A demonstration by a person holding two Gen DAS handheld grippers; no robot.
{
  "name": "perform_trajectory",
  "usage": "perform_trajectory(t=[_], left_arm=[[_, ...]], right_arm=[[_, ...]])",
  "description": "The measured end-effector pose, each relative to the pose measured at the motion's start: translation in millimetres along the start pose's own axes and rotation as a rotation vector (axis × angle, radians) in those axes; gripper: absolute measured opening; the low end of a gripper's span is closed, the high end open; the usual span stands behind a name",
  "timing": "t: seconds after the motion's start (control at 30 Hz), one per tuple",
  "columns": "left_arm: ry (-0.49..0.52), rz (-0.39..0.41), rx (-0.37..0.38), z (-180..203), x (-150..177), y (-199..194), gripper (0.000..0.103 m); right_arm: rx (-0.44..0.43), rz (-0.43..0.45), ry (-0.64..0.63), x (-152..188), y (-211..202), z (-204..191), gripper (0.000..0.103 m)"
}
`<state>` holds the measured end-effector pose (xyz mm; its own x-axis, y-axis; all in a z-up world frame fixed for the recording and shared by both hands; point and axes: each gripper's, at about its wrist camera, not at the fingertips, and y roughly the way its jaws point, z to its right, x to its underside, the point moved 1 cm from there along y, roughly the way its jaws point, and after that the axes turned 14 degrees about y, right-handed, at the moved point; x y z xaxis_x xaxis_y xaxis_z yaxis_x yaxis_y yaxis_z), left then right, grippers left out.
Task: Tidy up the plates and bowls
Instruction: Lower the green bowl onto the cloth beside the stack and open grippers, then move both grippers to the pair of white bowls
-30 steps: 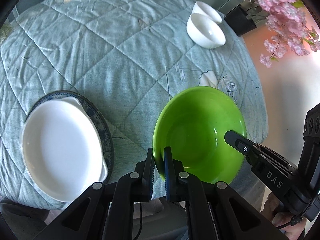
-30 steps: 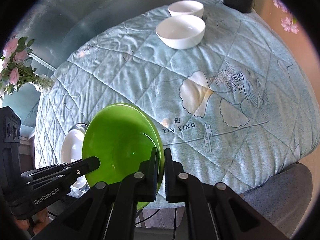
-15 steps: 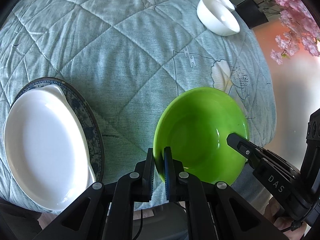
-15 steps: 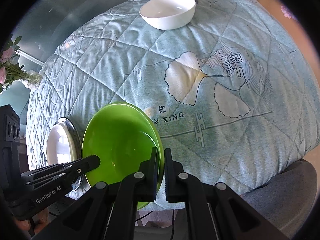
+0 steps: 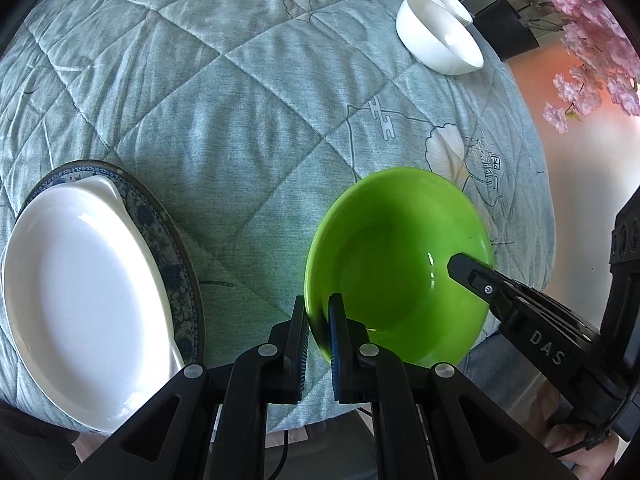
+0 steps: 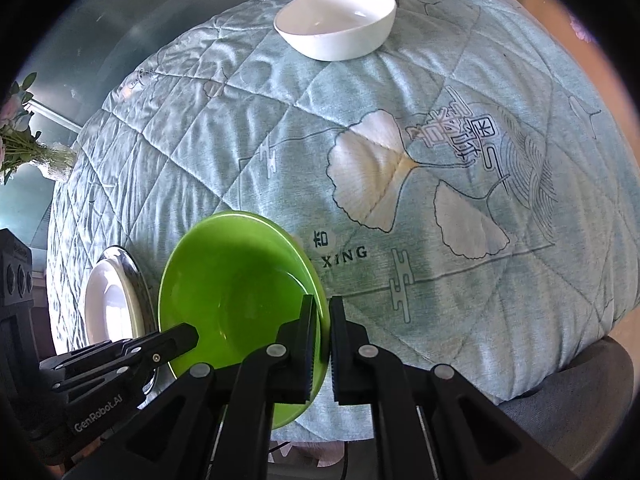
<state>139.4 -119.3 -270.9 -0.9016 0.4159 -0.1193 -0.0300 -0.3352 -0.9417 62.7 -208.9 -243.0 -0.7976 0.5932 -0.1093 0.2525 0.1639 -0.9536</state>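
A bright green bowl [image 5: 396, 264] hangs low over the near edge of the quilted table, and both grippers hold it. My left gripper [image 5: 318, 308] is shut on the bowl's left rim. In the right wrist view my right gripper [image 6: 322, 308] is shut on the right rim of the green bowl [image 6: 236, 288]. Each gripper shows in the other's view: the right gripper [image 5: 472, 276] and the left gripper [image 6: 188, 334]. A white oval dish [image 5: 80, 292] lies on a blue-patterned plate [image 5: 176, 264] to the left. Two white bowls [image 5: 440, 36] stand at the far side. I cannot tell if the green bowl touches the cloth.
A teal quilted cloth [image 5: 240, 100] covers the round table. Pink blossoms [image 5: 580, 40] and a dark pot [image 5: 508, 28] stand beyond the far right edge. A vase of flowers [image 6: 24, 148] is off to the left. A grey seat [image 6: 580, 392] sits below the near edge.
Both grippers have sunk toward the table with the green bowl between them. The cloth, white dish and white bowls now look nearer. Both grips are unchanged.
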Motion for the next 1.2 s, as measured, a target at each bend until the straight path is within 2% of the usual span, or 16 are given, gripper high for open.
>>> perform_trajectory(t=[0.17, 0.27, 0.33, 0.4, 0.47, 0.57, 0.6, 0.63, 0.7, 0.8, 0.87, 0.93, 0.97, 1.1, 1.17, 1.2], left_arm=[[0.028, 0.024, -0.026, 7, 0, -6, 0.007], [0.057, 0.090, -0.072, 11, 3, -32, 0.019], [0.081, 0.124, -0.139, 14, 6, -52, 0.060], [0.121, 0.199, -0.249, 17, 14, -77, 0.081], [0.144, 0.252, -0.302, 15, 23, -96, 0.085], [0.138, 0.281, -0.308, 7, 37, -118, 0.087], [0.137, 0.298, -0.292, 4, 44, -125, 0.076], [0.139, 0.309, -0.279, 0, 49, -132, 0.039], [0.148, 0.288, -0.252, -6, 62, -137, 0.000], [0.138, 0.348, -0.288, -10, 85, -156, 0.000], [0.136, 0.396, -0.355, -8, 96, -169, 0.018], [0.106, 0.423, -0.431, -10, 106, -179, 0.100], [0.084, 0.459, -0.478, -11, 110, -187, 0.103], [0.047, 0.465, -0.481, -21, 118, -197, 0.101], [0.026, 0.448, -0.428, -28, 119, -196, 0.071], [0.031, 0.431, -0.395, -29, 119, -193, 0.033]], right_arm=[[-0.010, -0.014, 0.020, 0, 2, 6, 0.008], [0.029, 0.015, -0.001, -1, -5, 3, 0.009], [0.073, 0.076, -0.044, 1, -17, -2, 0.020], [0.085, 0.134, -0.084, 2, -32, -6, 0.067], [0.076, 0.195, -0.109, 3, -50, -7, 0.078], [0.052, 0.226, -0.140, 8, -71, -8, 0.079], [0.043, 0.225, -0.144, 10, -76, -7, 0.077], [0.033, 0.227, -0.148, 12, -81, -6, 0.070], [0.052, 0.249, -0.179, 19, -88, -7, 0.013], [0.044, 0.263, -0.160, 24, -96, -2, 0.013], [0.015, 0.274, -0.148, 28, -103, -2, 0.017], [-0.017, 0.272, -0.149, 31, -108, -1, 0.062], [-0.029, 0.278, -0.152, 31, -110, -2, 0.088], [-0.038, 0.336, -0.190, 38, -122, -7, 0.089], [-0.040, 0.334, -0.195, 40, -124, -7, 0.086], [-0.063, 0.332, -0.190, 41, -126, -5, 0.068]])
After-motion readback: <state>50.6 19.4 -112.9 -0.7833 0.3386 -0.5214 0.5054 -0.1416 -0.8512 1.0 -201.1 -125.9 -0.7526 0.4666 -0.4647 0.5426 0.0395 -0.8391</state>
